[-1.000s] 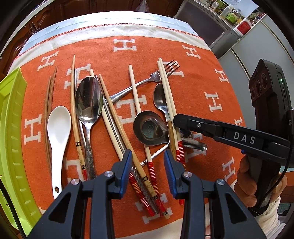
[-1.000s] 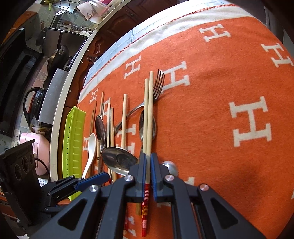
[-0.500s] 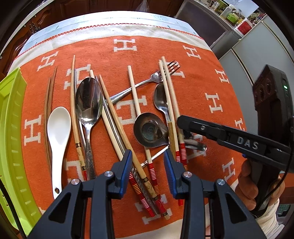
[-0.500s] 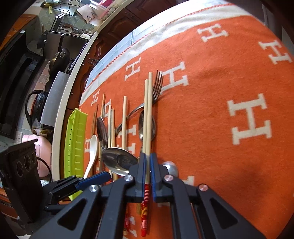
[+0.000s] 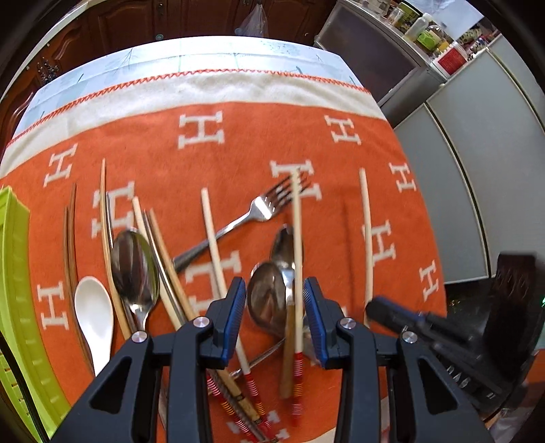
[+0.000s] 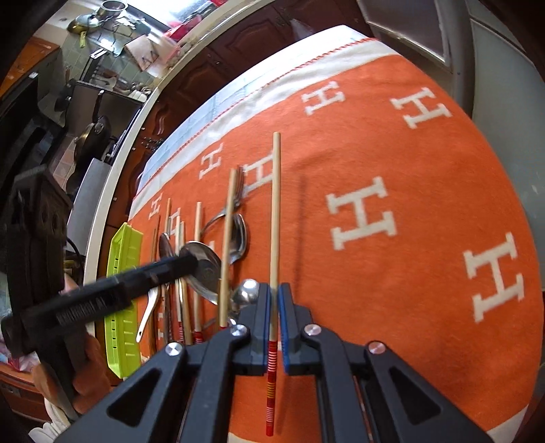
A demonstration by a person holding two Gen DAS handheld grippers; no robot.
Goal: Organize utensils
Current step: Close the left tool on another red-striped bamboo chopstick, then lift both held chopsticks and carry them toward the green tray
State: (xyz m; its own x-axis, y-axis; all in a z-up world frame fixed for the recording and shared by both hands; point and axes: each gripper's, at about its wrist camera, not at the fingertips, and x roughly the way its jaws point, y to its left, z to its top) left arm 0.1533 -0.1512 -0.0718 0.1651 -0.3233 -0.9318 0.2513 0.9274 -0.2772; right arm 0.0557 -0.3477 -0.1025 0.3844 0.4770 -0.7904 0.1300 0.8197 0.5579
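Striped chopstick (image 6: 274,218) end behind right claw (image 6: 274,327)

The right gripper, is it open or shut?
Shut on one chopstick: the right gripper's blue pads press its sides.

Orange blanket (image 5: 259,136), dark wooden cabinets (image 5: 136,20)

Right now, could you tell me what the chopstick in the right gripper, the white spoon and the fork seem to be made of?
Chopstick: pale matte bamboo or wood, judging by its dull tan shaft, with painted red stripes at the handle end.
White spoon: glossy ceramic or melamine; smooth, opaque, thick-walled.
Fork: polished steel, by its bright reflections.
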